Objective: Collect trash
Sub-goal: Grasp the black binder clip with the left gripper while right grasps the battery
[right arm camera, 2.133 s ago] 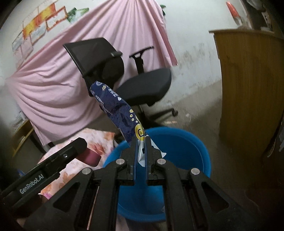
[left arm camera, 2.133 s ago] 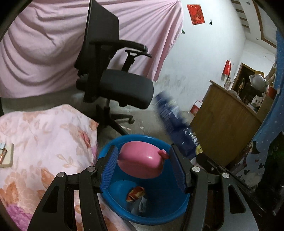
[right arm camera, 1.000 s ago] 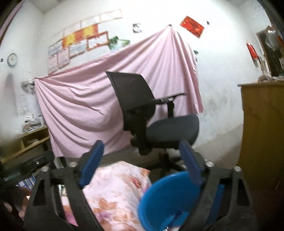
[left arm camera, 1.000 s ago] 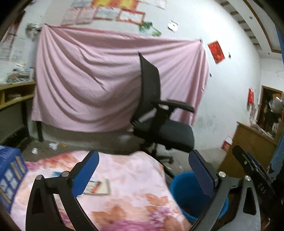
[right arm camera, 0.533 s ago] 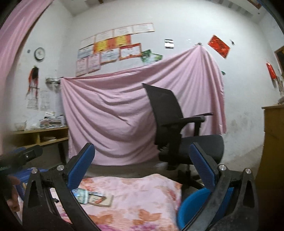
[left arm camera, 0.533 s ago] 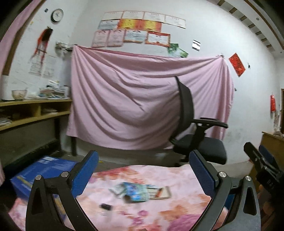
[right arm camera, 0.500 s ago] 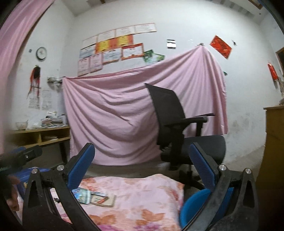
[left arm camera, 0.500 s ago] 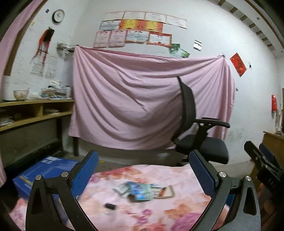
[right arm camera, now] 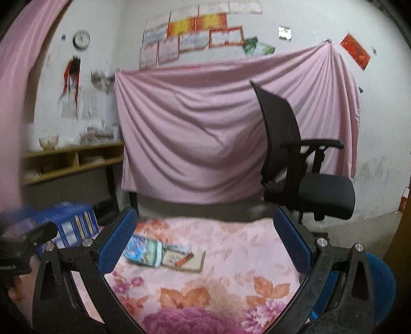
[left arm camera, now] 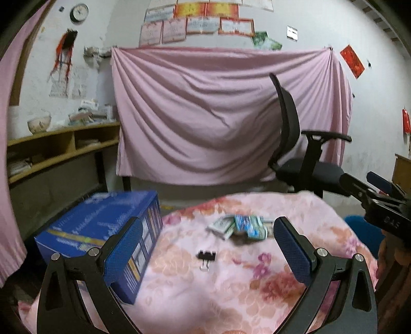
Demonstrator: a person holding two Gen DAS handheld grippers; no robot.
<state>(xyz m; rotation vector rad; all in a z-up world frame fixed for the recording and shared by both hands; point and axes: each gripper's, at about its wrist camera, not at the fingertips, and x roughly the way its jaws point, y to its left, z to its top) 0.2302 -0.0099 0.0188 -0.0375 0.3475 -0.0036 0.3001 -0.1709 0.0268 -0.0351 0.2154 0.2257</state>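
Two grippers, both with blue-padded fingers spread wide and nothing between them. Left gripper hovers above a table draped in a pink floral cloth; right gripper hangs over the same cloth from the other side, its black body also visible at the right edge of the left wrist view.

Nearest on the cloth: a small black binder clip, lying alone, between the left gripper's fingers in that view.

Further back, mid-table: a crumpled teal-and-blue snack wrapper, lying on the cloth and touching a flat beige card or booklet with a reddish stripe. In the left view a pale greenish flat packet sits just left of the wrapper; whether it is the same flat item cannot be told. View slightly blurred.

Left side of the table: a large blue cardboard box with white print, resting on the table edge, well apart from the wrapper.

Right of the table, lower down: a blue plastic basin, only its rim and wall showing; contents hidden.

Beyond the table: a black mesh-backed office chair with armrests. Behind it a pink sheet hung across the white wall. Wooden shelving at far left, round wall clock above, a row of certificates above the sheet.
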